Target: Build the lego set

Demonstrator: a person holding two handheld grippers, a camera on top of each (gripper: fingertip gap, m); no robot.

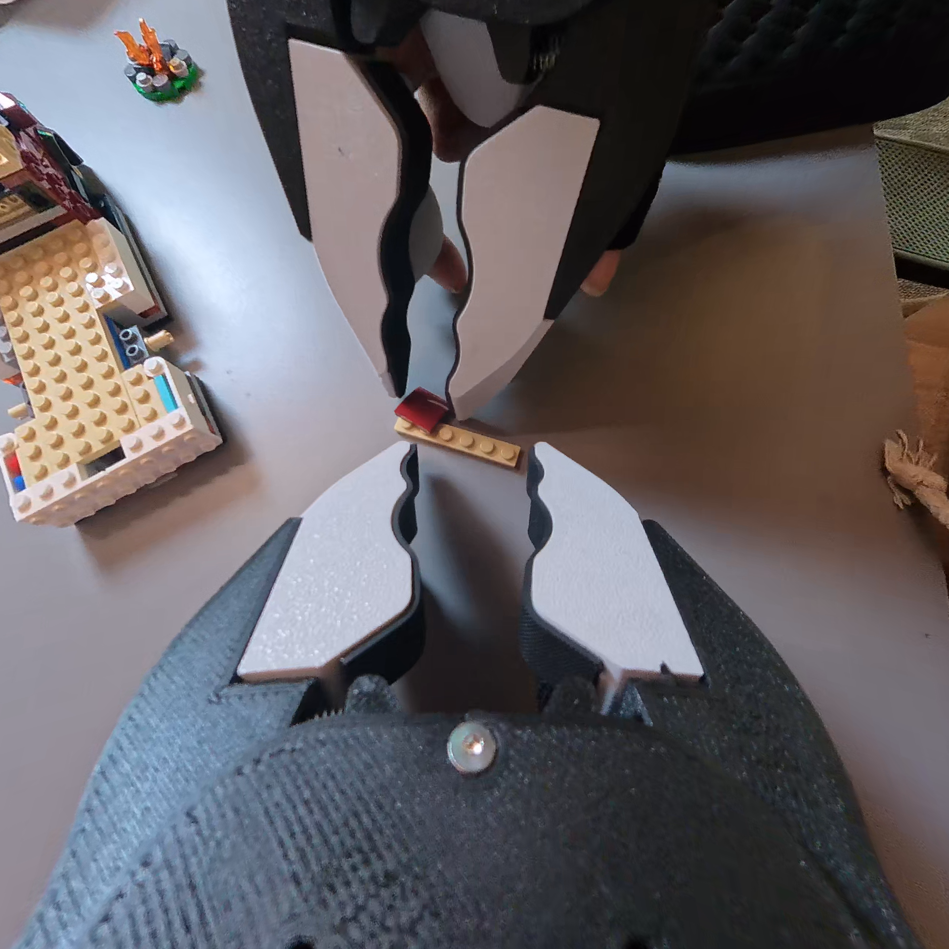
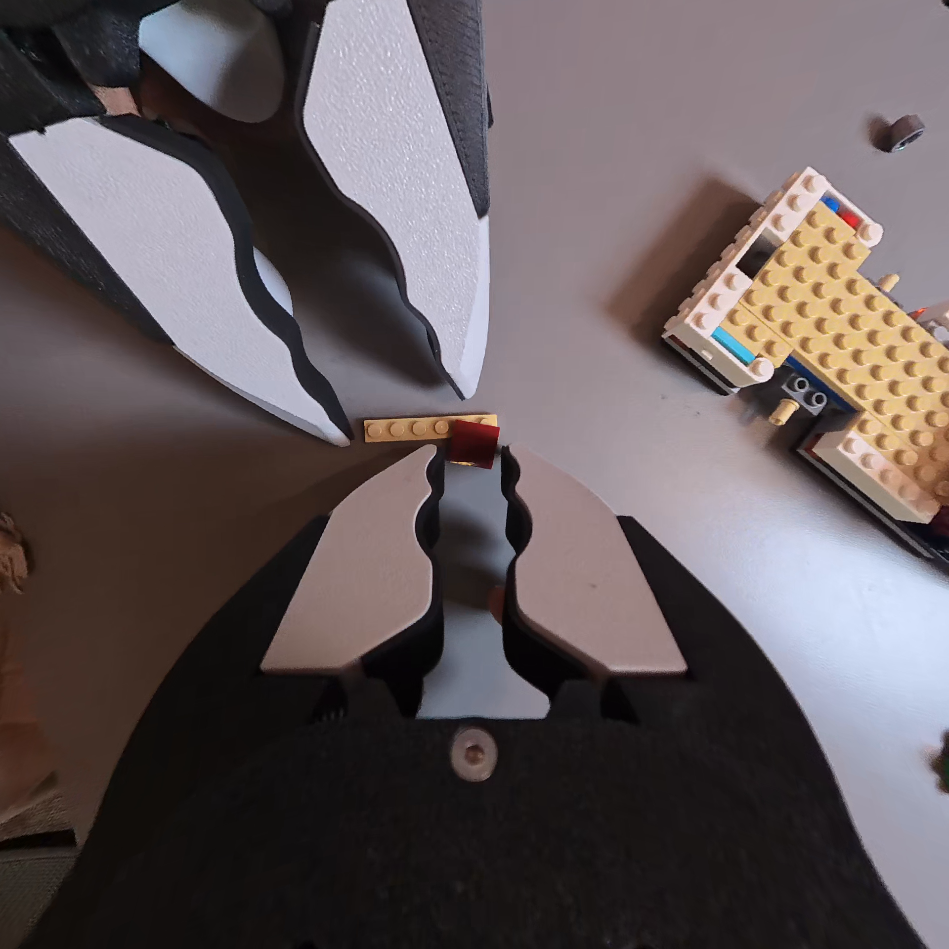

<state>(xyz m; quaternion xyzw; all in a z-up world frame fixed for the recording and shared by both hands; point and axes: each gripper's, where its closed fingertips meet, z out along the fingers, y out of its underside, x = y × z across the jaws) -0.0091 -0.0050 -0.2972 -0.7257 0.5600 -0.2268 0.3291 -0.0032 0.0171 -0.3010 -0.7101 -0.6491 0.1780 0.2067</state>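
Observation:
A tan one-stud-wide plate lies flat on the grey table. A small dark red tile sits tilted on one end of it. My left gripper is open and empty, its tips just short of the plate. My right gripper faces it from the other side, its tips on either side of the red tile. A thin gap shows between the tile and the right pad, so the tile is not clamped. The plate lies between the two grippers, with the left gripper beyond it.
A tan and white brick building stands left of the plate; it also shows in the right wrist view. A small campfire model lies far left. A dark round piece lies loose. A green mesh box is at the right edge.

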